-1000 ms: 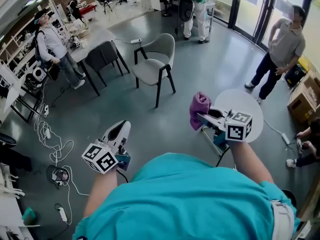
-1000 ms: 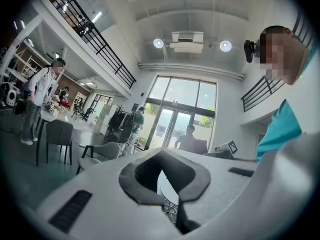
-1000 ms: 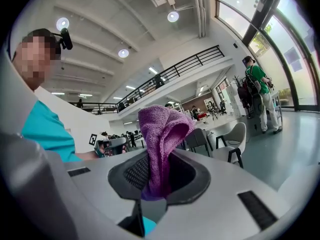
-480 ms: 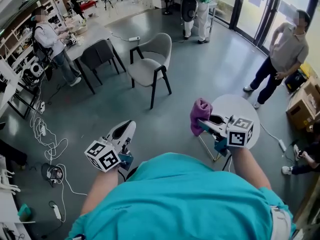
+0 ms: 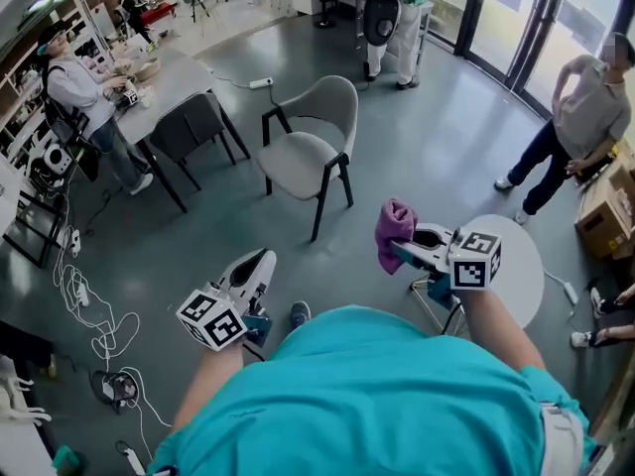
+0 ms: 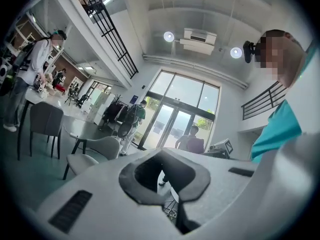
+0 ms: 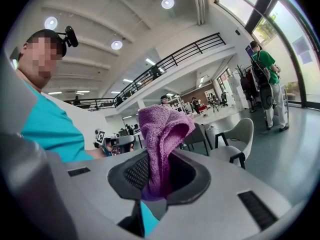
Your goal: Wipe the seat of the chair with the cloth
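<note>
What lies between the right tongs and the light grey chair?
Only bare grey floor, seen in the head view, separates the right tongs, shut on the purple terry cloth, from the light grey chair with black legs.

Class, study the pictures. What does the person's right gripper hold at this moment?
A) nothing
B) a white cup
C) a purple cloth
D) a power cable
C: the right gripper is shut on the purple cloth, which sticks up from between its jaws.
</note>
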